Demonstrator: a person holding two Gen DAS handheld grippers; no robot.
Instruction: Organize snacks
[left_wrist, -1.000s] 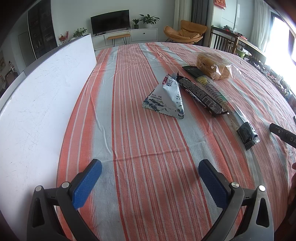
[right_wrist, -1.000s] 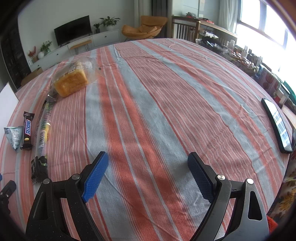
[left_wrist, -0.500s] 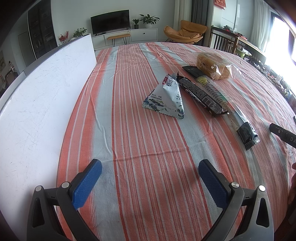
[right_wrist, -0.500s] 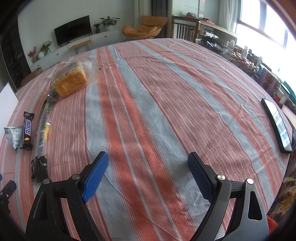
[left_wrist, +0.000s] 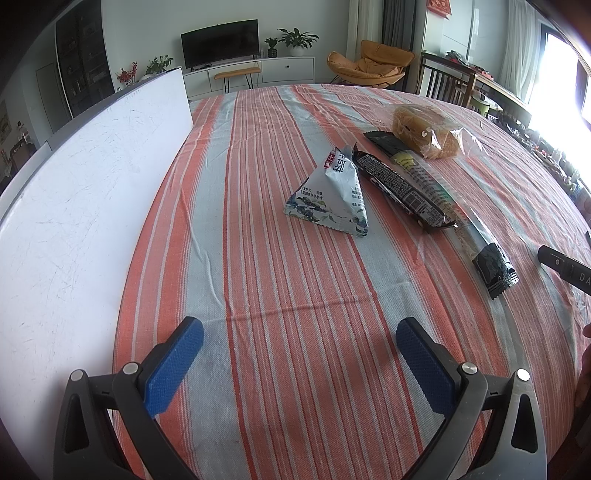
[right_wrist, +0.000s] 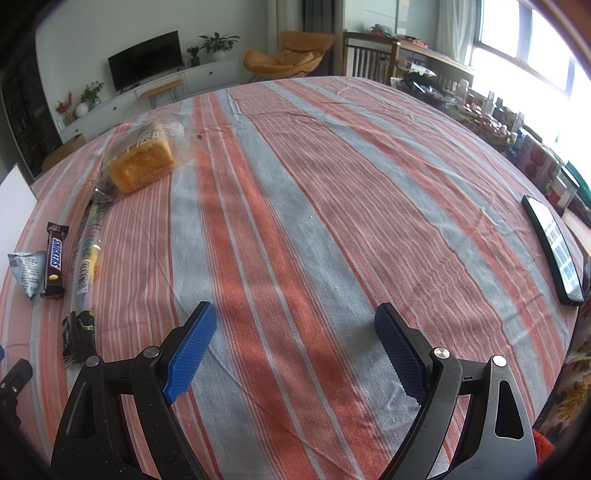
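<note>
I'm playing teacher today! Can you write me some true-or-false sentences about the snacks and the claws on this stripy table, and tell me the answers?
1. Both claws are open and hold nothing. True: the left claw and the right claw hang empty over the tablecloth.
2. The Snickers bar lies between the triangular packet and the long clear packet. True.
3. The bagged bread is in the left claw. False: it lies on the cloth, untouched.
4. The triangular packet is bright red. False: it is pale blue and white.
5. A phone lies near the table's edge. True.
</note>
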